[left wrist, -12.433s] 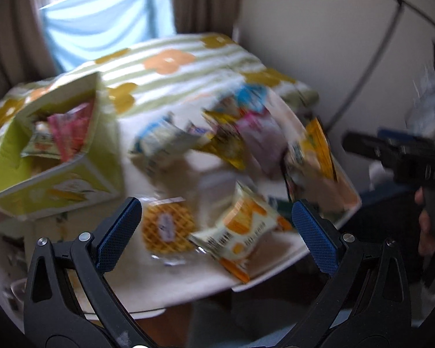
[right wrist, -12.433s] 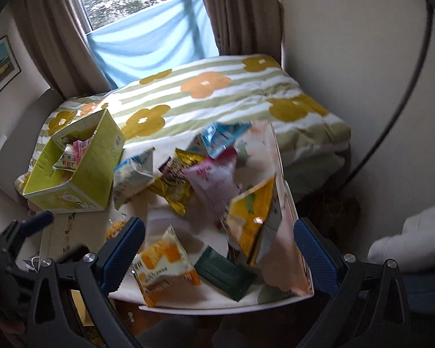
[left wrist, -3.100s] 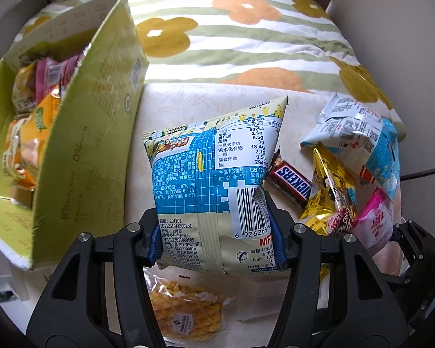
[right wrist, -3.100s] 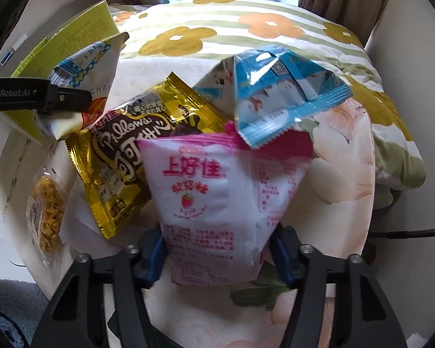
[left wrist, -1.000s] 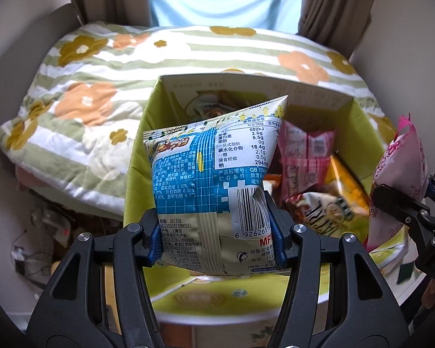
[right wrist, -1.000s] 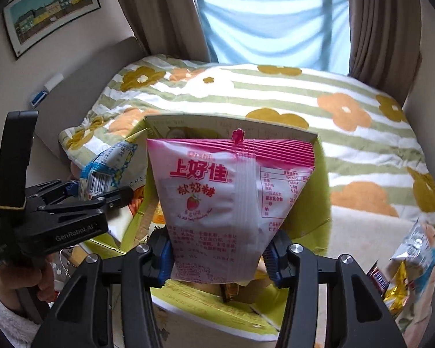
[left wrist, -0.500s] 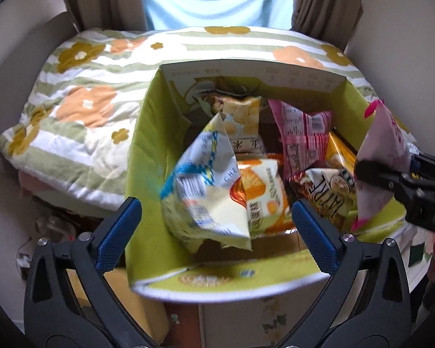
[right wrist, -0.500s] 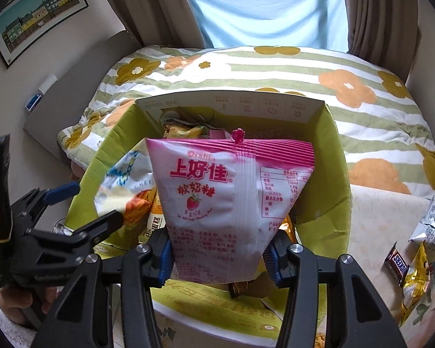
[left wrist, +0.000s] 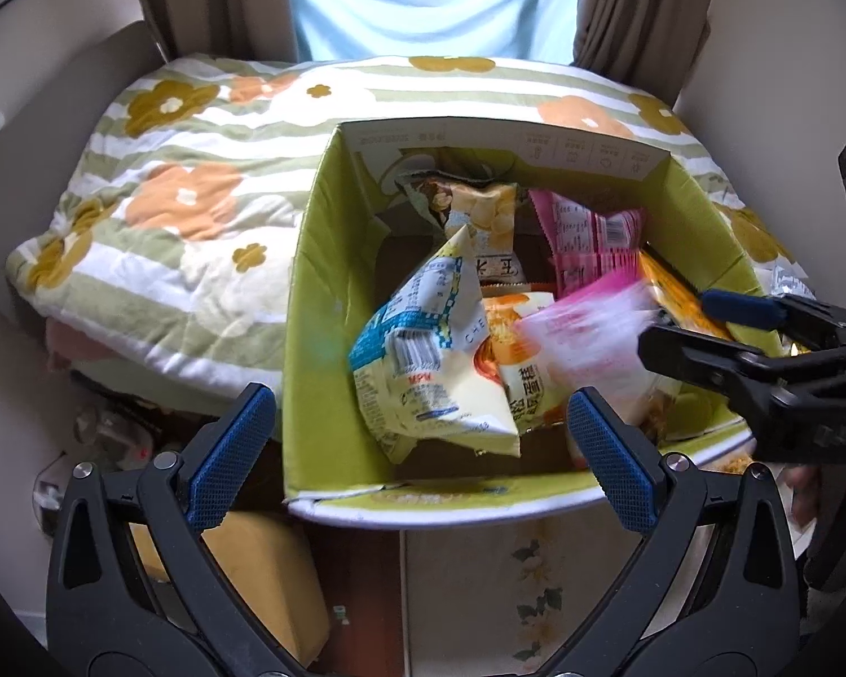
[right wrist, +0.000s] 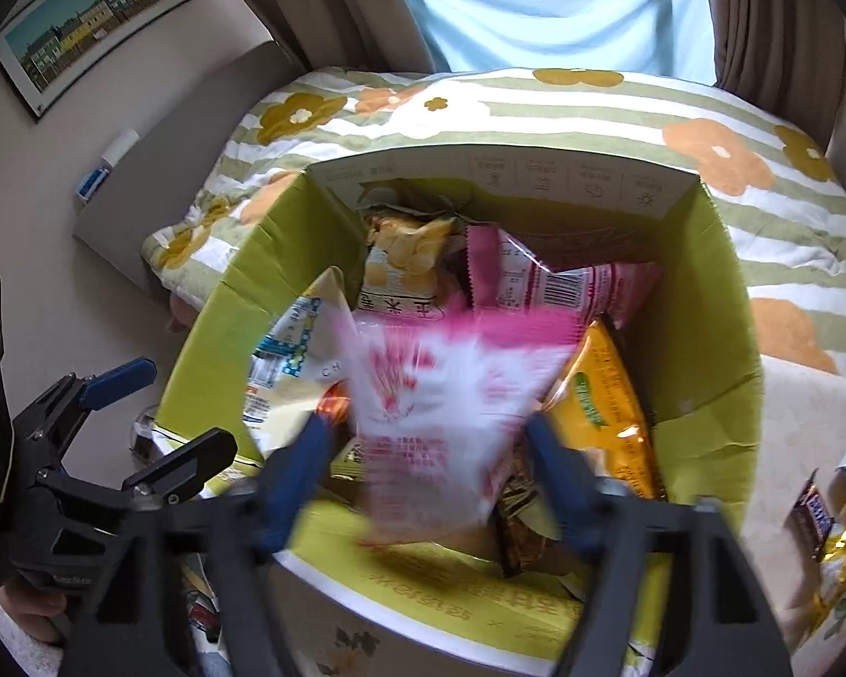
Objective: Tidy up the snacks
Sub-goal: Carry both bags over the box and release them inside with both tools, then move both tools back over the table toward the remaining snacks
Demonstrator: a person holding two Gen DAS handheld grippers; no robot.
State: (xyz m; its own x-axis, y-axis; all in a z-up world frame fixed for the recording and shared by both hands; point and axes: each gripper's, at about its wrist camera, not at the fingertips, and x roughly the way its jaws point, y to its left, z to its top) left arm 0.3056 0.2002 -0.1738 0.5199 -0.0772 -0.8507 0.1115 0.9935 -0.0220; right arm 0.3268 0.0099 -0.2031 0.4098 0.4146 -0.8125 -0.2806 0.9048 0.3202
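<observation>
Now the right claw (right wrist: 428, 468), jaws just sprung apart, releases the pink strawberry packet (right wrist: 440, 395) into the green box (right wrist: 722, 304), while the left claw (left wrist: 417, 440) hangs wide open and empty above the box's near rim.

The box (left wrist: 333, 293) stands before the bed (left wrist: 197, 180), with snack bags inside. In the box, the chips bag (left wrist: 423, 372) lies by the left wall and the strawberry bag (right wrist: 440, 406) right of it. A candy bar (right wrist: 812, 508) lies outside, right of the box.
</observation>
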